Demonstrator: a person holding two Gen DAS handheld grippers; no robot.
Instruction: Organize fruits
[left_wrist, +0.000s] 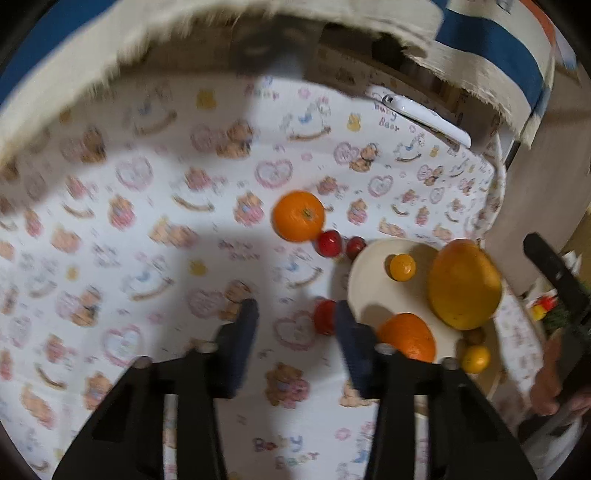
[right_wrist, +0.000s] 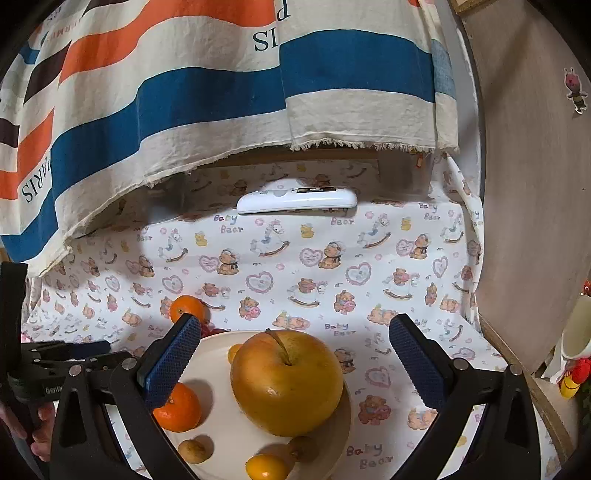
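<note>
"Baby Bear" printed over and over on the tablecloth (right_wrist: 369, 258), among bears, hearts and rocking horses; "PARIS" readable, sideways and partly cut off, on the striped cloth (right_wrist: 184, 92) hanging beyond the jaws; part of a white word, "GenR…", on the black body of the left gripper at the left edge of the right wrist view. Right gripper (right_wrist: 295, 354) with jaws wide apart, clamped on nothing, straddling the large yellow-orange fruit (right_wrist: 286, 380) on the cream plate (right_wrist: 221, 424); fruit sitting directly between the blue pads, stem dimple facing up and slightly away from the jaws, shape near round, long axis hard to tell. On the same plate: an orange (right_wrist: 177, 408) just under the left pad, a small yellow citrus (right_wrist: 266, 467) and two small brownish fruits (right_wrist: 194, 450) nearer the camera than the big fruit, another small yellow fruit partly hidden behind the big fruit. Beyond the left pad, off the plate, a second orange (right_wrist: 186, 308) on the tablecloth. Far ahead, a white remote control (right_wrist: 295, 201) lying crosswise to the jaws. Left gripper (left_wrist: 293, 314) likewise spread open and empty, view blurred; plate off to the right of its right finger, a small red fruit (left_wrist: 324, 317) just inside that finger on the cloth, two more red fruits (left_wrist: 328, 243) and the loose orange ahead of the jaws.
</note>
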